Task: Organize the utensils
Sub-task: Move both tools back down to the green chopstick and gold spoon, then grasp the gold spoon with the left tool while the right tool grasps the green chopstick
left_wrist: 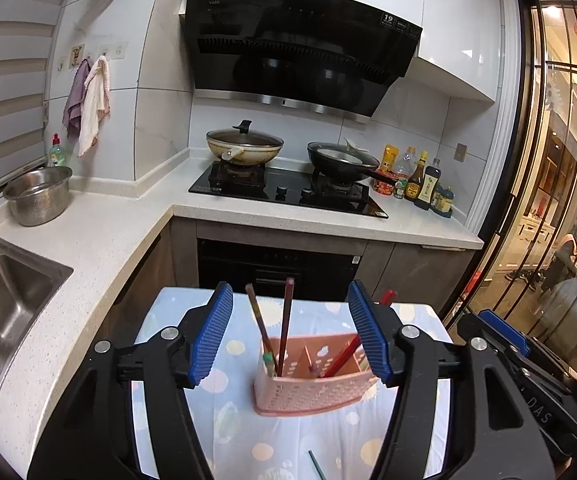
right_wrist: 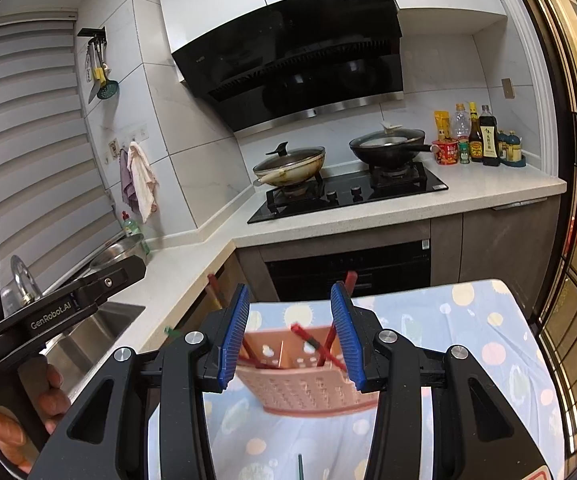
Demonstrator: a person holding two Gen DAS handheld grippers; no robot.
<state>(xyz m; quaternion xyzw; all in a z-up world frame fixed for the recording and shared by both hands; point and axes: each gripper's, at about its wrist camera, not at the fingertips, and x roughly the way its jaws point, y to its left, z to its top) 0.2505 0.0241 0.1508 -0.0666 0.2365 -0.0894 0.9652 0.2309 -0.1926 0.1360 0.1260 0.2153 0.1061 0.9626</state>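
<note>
A pink perforated utensil holder (left_wrist: pixel 312 380) stands on a table with a spotted blue cloth (left_wrist: pixel 248 432). Brown and red chopsticks (left_wrist: pixel 286 324) stand in its compartments. My left gripper (left_wrist: pixel 290 340) is open and empty, its blue pads to either side of the holder, above it. In the right wrist view the holder (right_wrist: pixel 304 388) sits between the pads of my right gripper (right_wrist: pixel 290 336), which is open and empty. A green stick (left_wrist: pixel 317 465) lies on the cloth in front of the holder; it also shows in the right wrist view (right_wrist: pixel 300 466).
The right gripper's body (left_wrist: pixel 528 368) is beside the table at right. A steel sink (left_wrist: pixel 8 304) and steel bowl (left_wrist: pixel 38 194) are on the left counter. A stove with two lidded pans (left_wrist: pixel 288 168) and sauce bottles (left_wrist: pixel 420 178) are behind.
</note>
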